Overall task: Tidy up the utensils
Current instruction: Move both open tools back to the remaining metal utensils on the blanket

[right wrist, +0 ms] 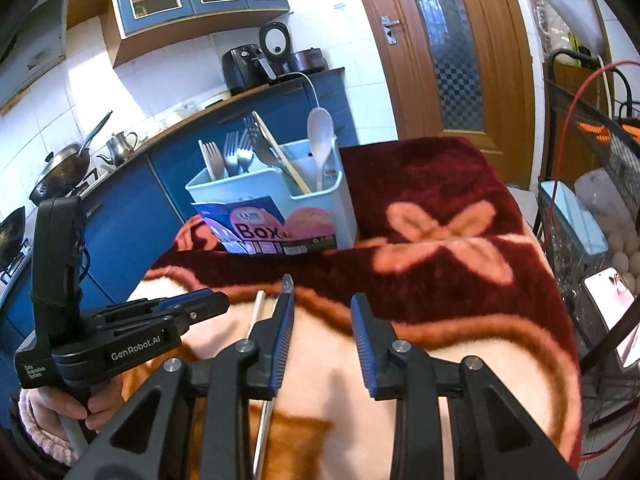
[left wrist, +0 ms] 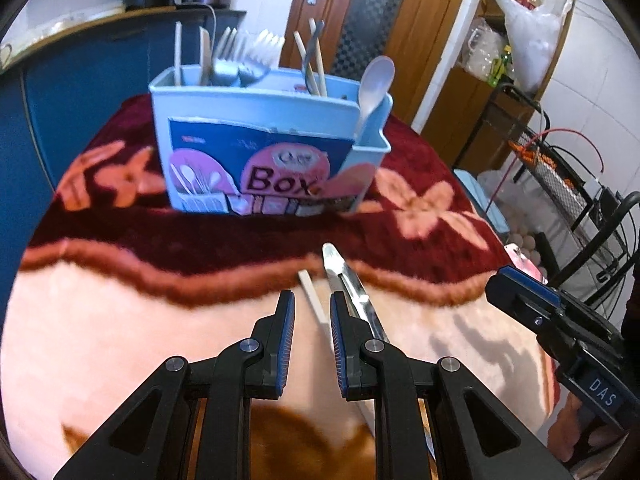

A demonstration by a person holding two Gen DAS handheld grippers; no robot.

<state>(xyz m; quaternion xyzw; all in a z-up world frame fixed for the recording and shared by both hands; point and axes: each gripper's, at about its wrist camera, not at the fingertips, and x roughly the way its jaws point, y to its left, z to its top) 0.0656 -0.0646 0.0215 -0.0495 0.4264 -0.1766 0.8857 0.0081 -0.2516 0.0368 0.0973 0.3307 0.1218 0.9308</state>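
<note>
Blue holder labelled "Box", "GenRobot.AI" tongs

My left gripper is black with blue ridged pads and round silver screws. My right gripper looks the same. White words say "GenRobot.AI". My sleeve is fuzzy pink.

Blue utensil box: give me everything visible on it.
The utensil box is pale blue, plastic-looking, rectangular, standing upright on the dark red floral blanket. A printed label reading "Box" covers its front. Forks and chopsticks stand in the main compartments; a white spoon stands bowl-up in the small side pocket. Neither gripper touches it.
</note>
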